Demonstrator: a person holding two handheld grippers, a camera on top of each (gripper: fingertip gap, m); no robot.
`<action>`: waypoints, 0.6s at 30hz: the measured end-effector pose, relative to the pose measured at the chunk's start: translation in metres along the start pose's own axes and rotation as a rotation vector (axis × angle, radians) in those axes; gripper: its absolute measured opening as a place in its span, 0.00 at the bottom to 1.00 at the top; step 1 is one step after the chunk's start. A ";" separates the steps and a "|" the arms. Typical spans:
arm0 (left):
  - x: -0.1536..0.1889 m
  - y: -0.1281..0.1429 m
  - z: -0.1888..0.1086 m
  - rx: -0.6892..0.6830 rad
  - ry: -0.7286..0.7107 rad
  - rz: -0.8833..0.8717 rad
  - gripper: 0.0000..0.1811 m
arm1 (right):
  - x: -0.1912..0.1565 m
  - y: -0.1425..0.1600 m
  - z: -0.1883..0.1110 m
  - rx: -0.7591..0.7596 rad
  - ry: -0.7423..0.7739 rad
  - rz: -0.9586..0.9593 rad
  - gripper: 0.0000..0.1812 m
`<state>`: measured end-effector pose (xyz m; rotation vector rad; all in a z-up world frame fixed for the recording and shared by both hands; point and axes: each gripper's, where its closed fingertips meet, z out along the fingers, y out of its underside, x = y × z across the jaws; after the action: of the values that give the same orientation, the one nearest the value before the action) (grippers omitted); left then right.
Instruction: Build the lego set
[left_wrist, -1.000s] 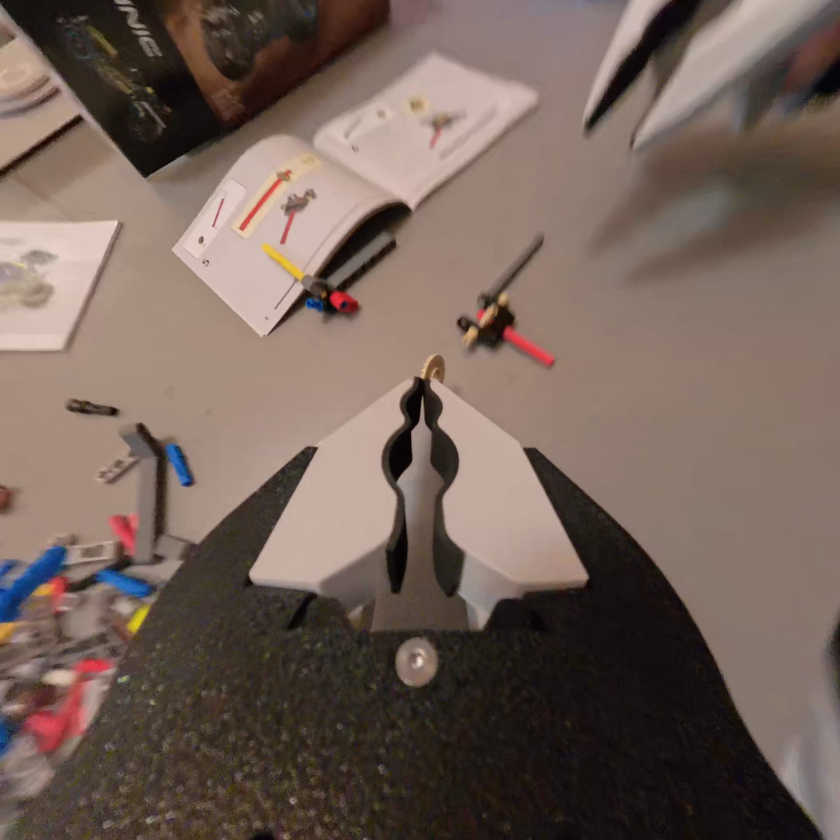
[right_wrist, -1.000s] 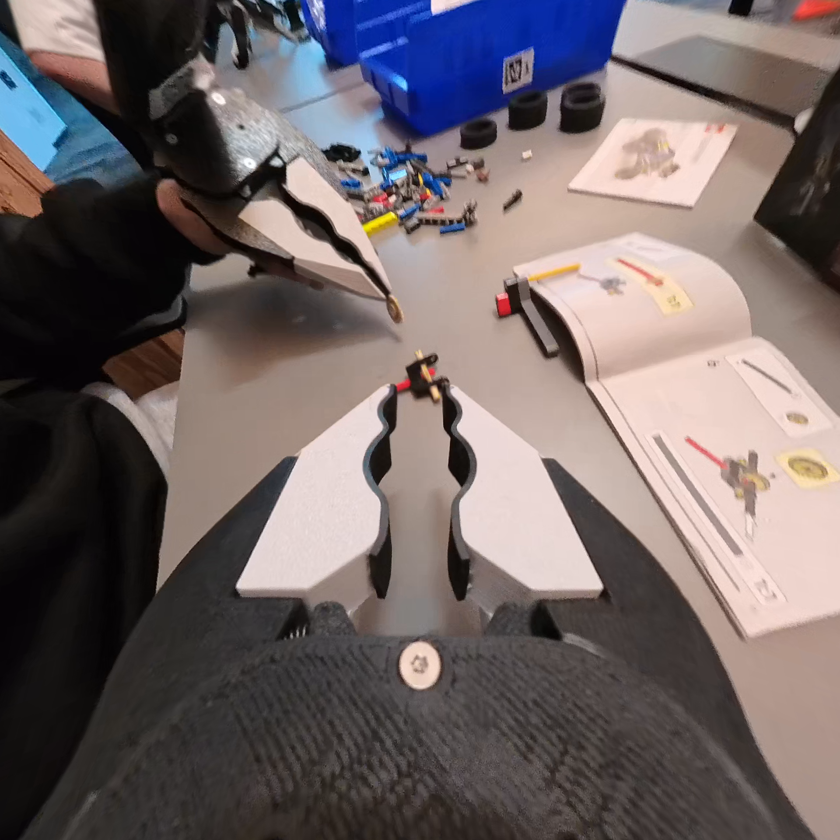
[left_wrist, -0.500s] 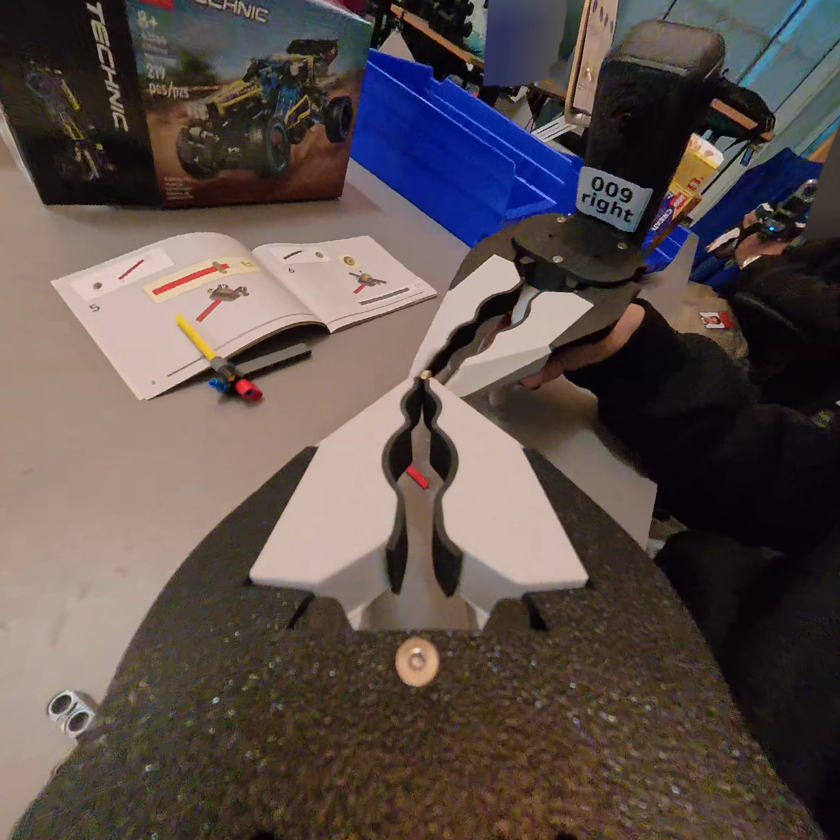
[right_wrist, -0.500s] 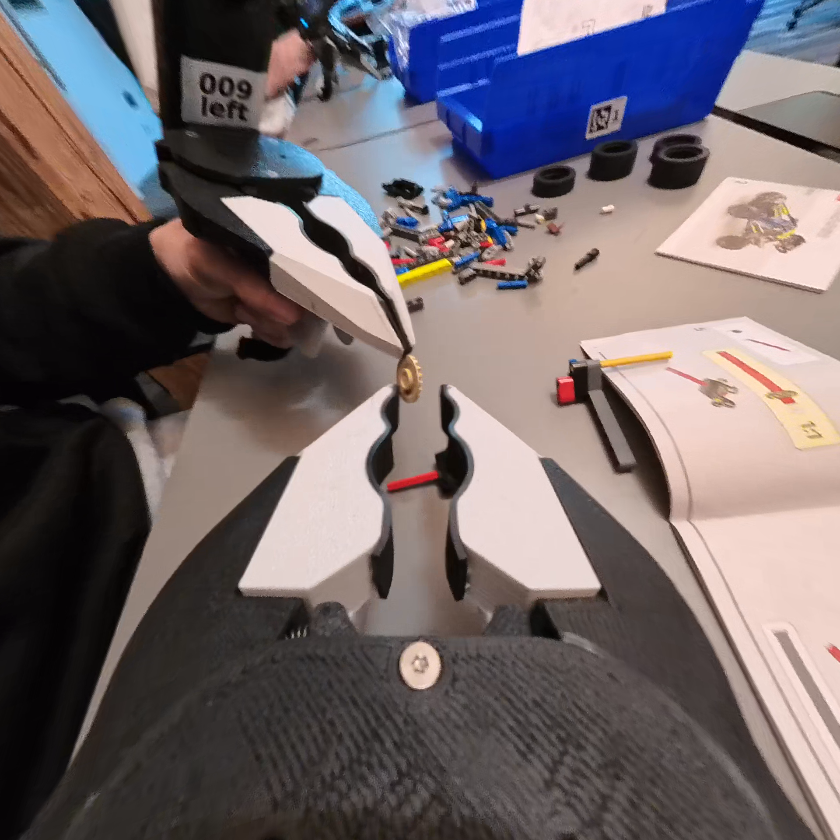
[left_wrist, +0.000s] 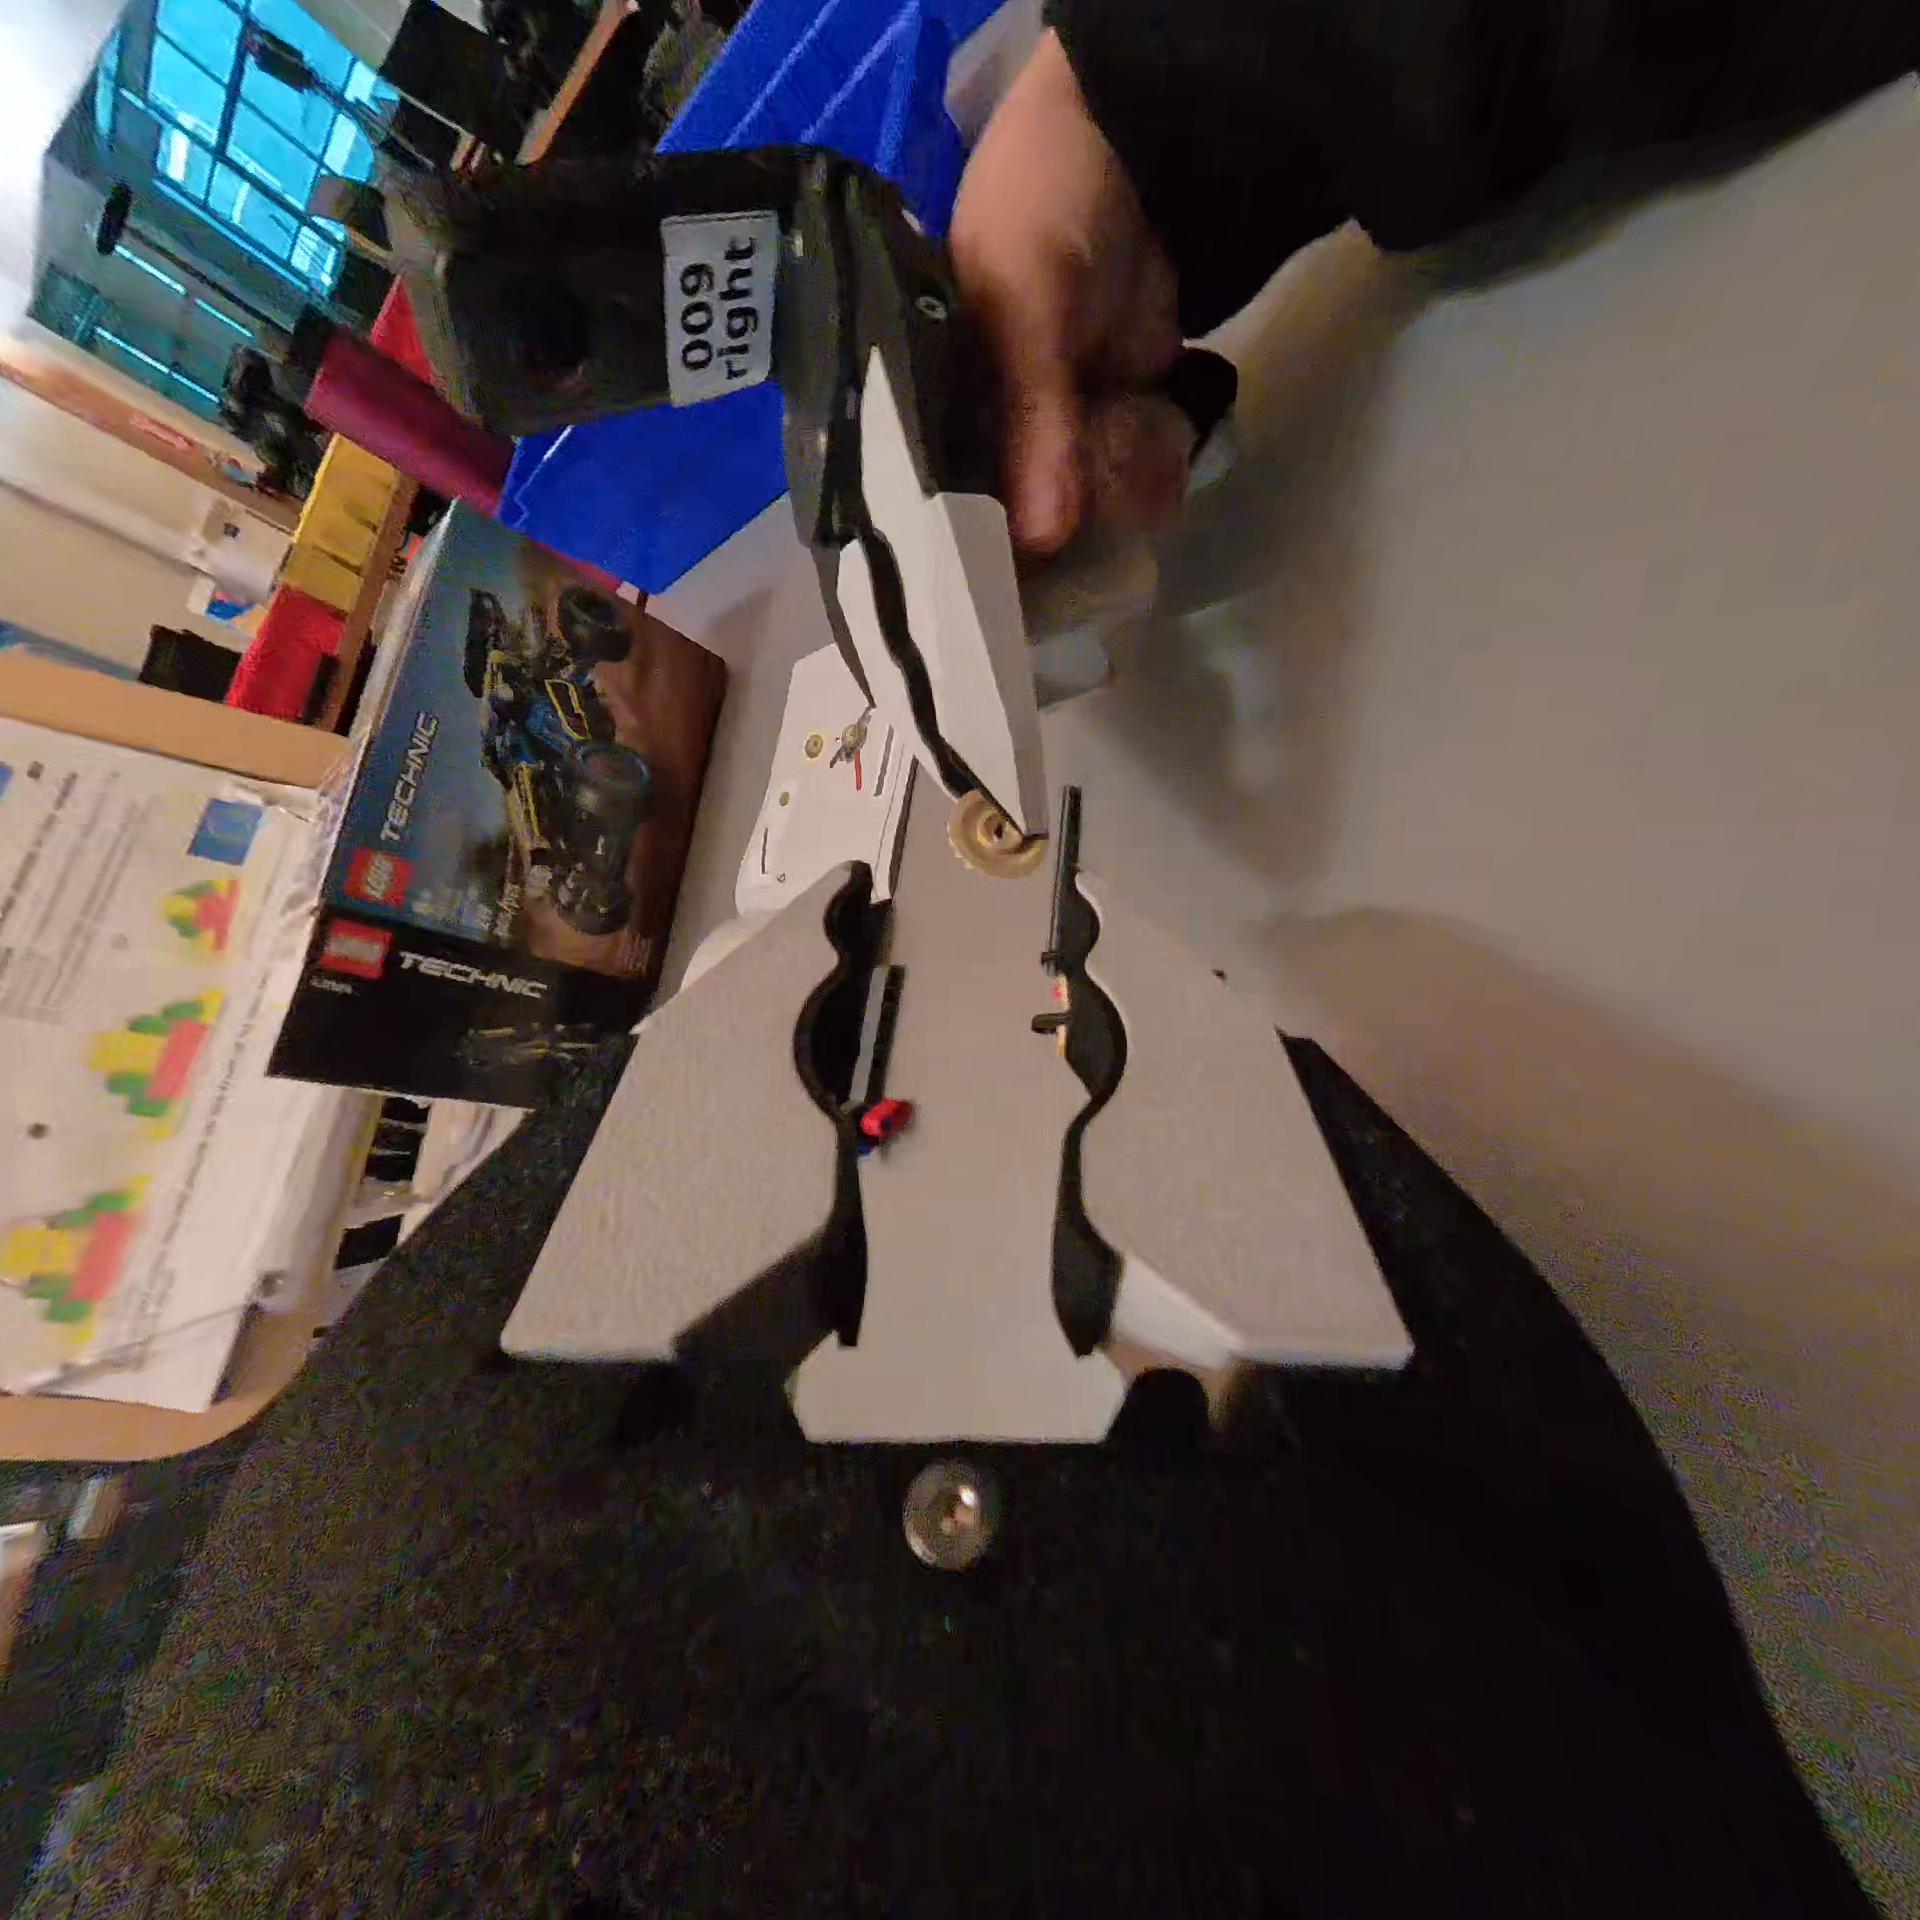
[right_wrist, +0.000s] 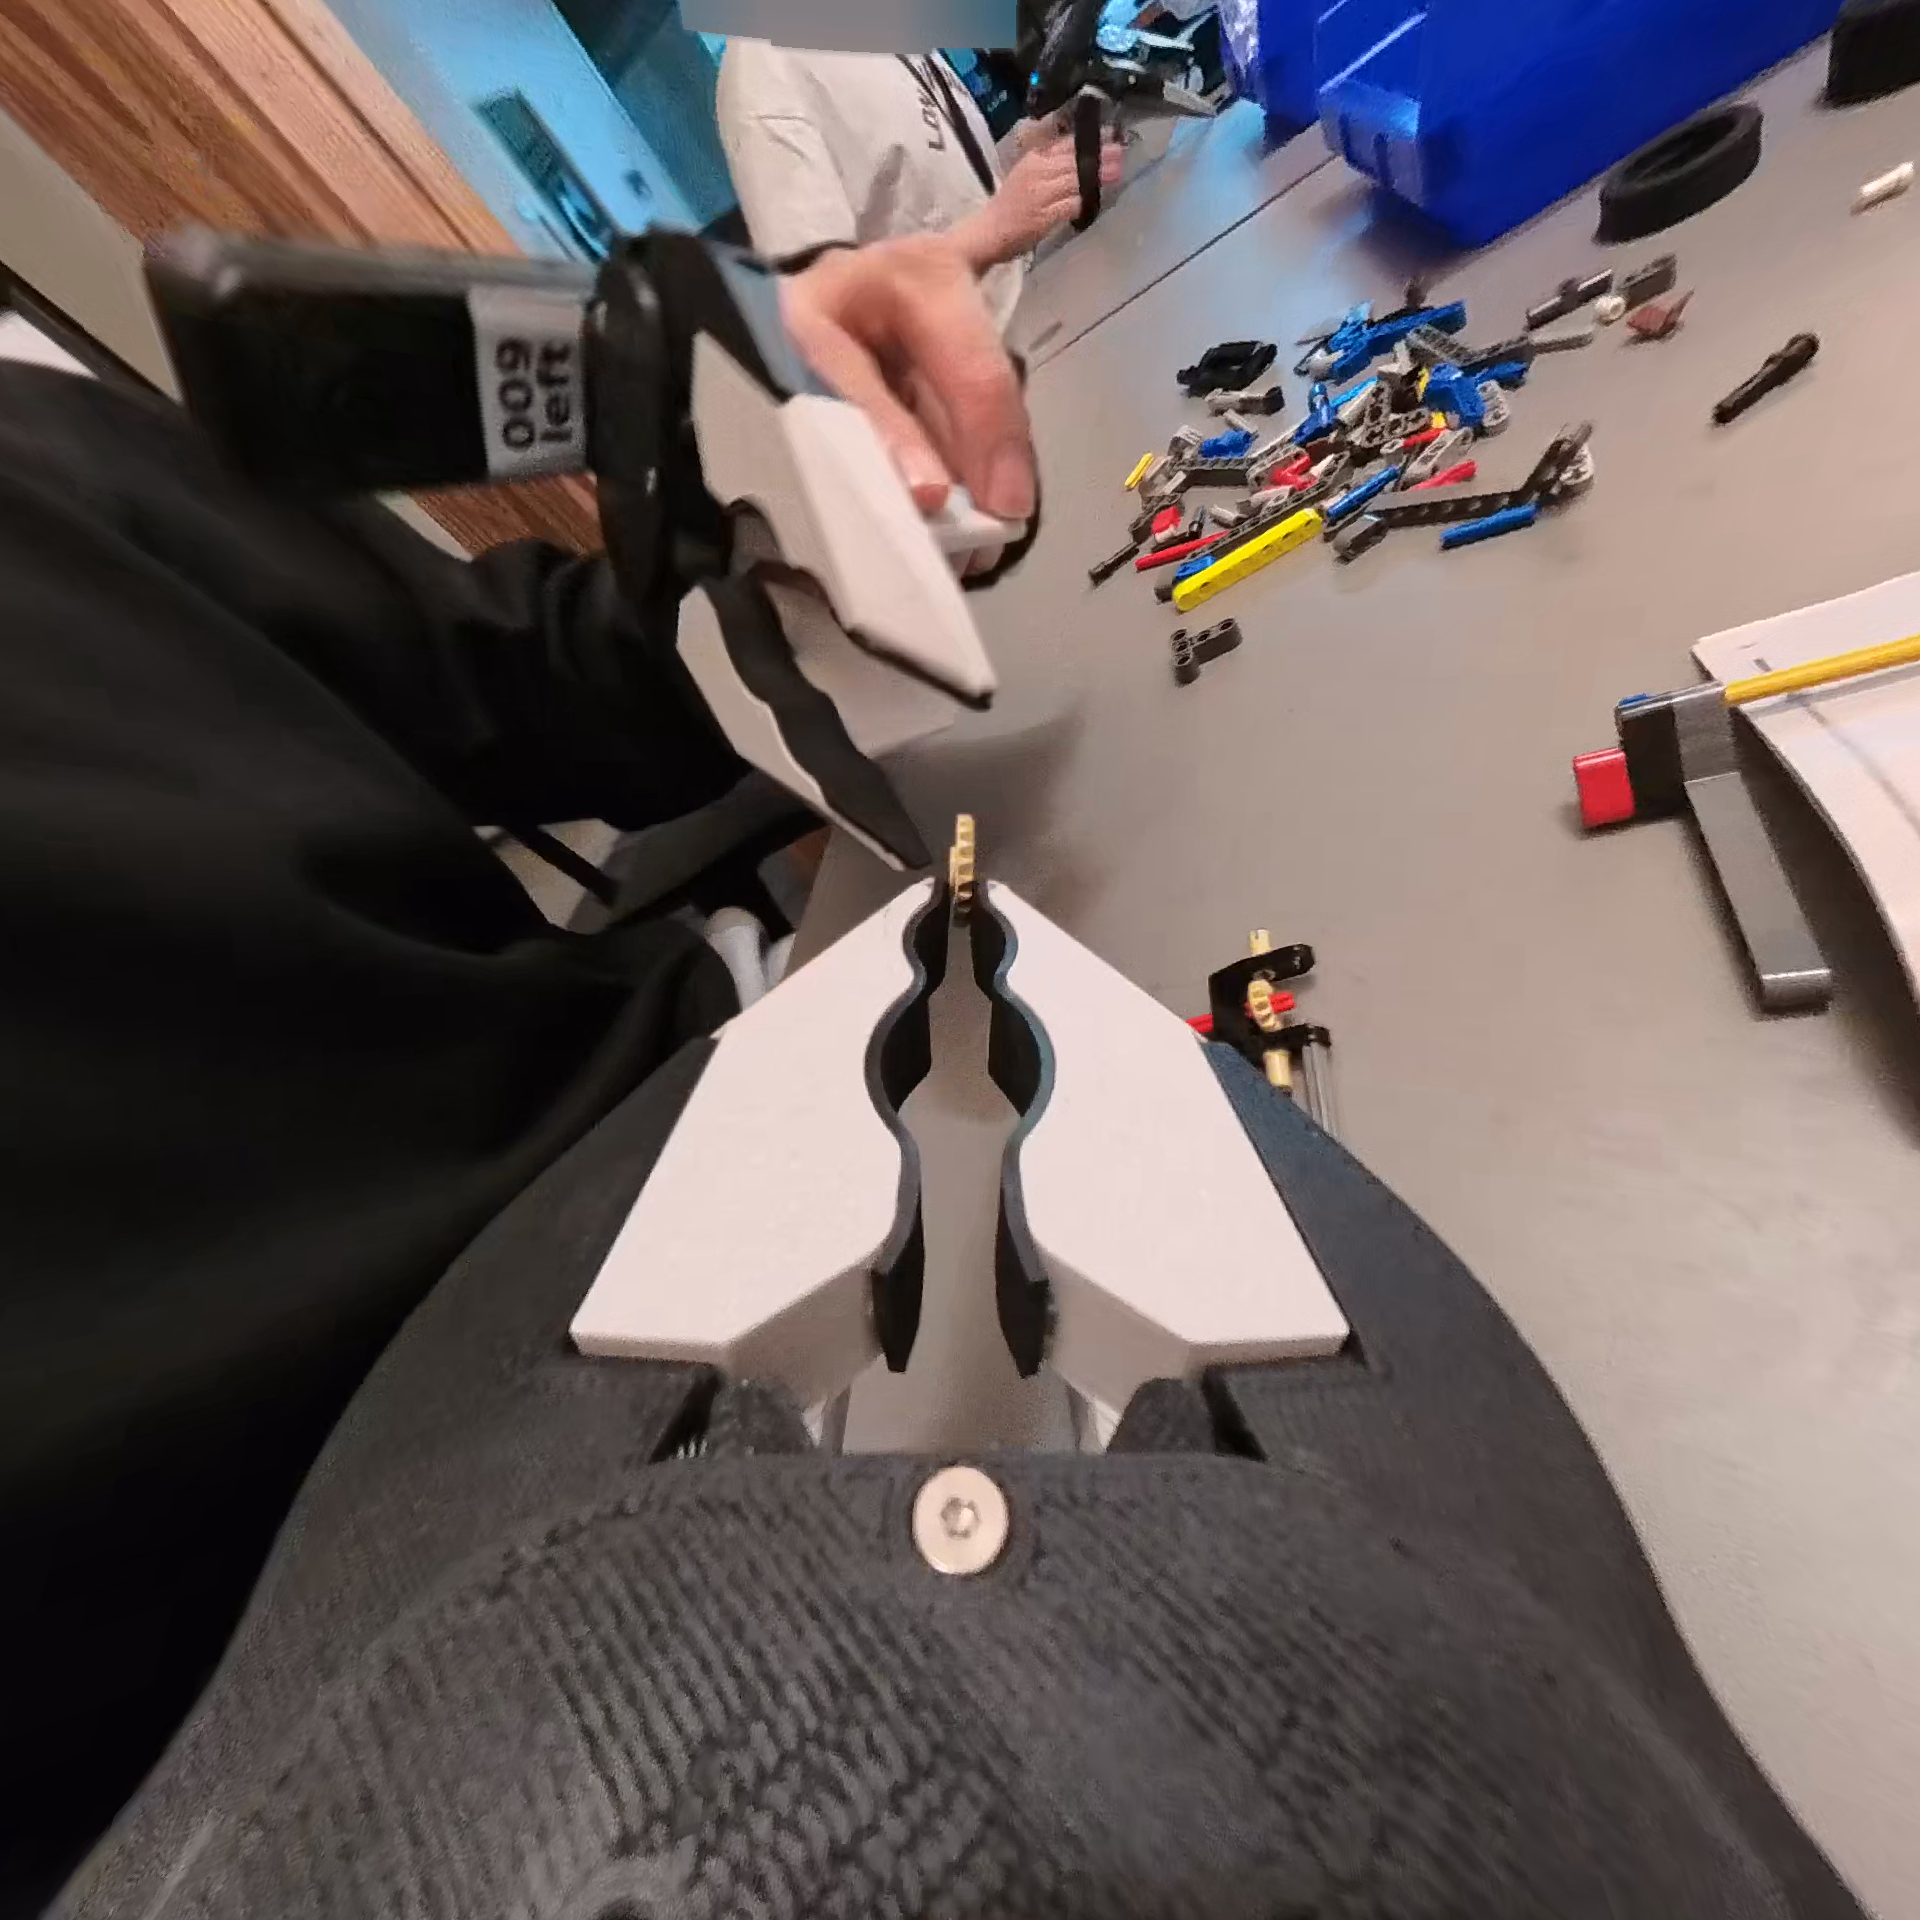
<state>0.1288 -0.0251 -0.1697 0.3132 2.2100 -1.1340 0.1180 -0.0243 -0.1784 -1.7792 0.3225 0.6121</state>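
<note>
My right gripper (right_wrist: 961, 885) is shut on a small tan gear (right_wrist: 964, 844), pinched edge-on at its fingertips and held above the grey table (right_wrist: 1455, 1195). In the left wrist view the same gear (left_wrist: 995, 831) sits at the right gripper's tip (left_wrist: 1023, 826). My left gripper (left_wrist: 966, 883) is open and empty, turned on its side just in front of the gear; it also shows in the right wrist view (right_wrist: 948, 774). A small black assembly with a red axle and tan parts (right_wrist: 1262, 997) lies on the table right of my right gripper.
A black beam with a red piece and yellow axle (right_wrist: 1714, 810) lies by the open instruction booklet (right_wrist: 1849, 707). A pile of loose parts (right_wrist: 1351, 468), a black tyre (right_wrist: 1678, 171) and blue bins (right_wrist: 1507, 94) are farther back. The set's box (left_wrist: 520, 810) stands left.
The tan gear passed from my left gripper to my right one. The left gripper opened and rolled onto its side; the right gripper shut on the gear.
</note>
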 end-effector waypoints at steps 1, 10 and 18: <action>0.000 0.000 0.002 -0.022 0.001 0.062 0.19 | -0.002 -0.001 0.000 0.004 -0.031 0.022 0.01; -0.001 -0.011 0.006 0.022 -0.008 0.121 0.10 | -0.016 -0.014 0.002 0.086 -0.160 0.070 0.01; -0.014 0.016 0.010 -0.174 -0.096 0.164 0.10 | 0.022 -0.010 -0.011 0.052 0.156 -0.056 0.12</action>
<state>0.1517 -0.0226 -0.1759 0.3516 2.1381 -0.8456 0.1438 -0.0300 -0.1801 -1.7838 0.3903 0.4220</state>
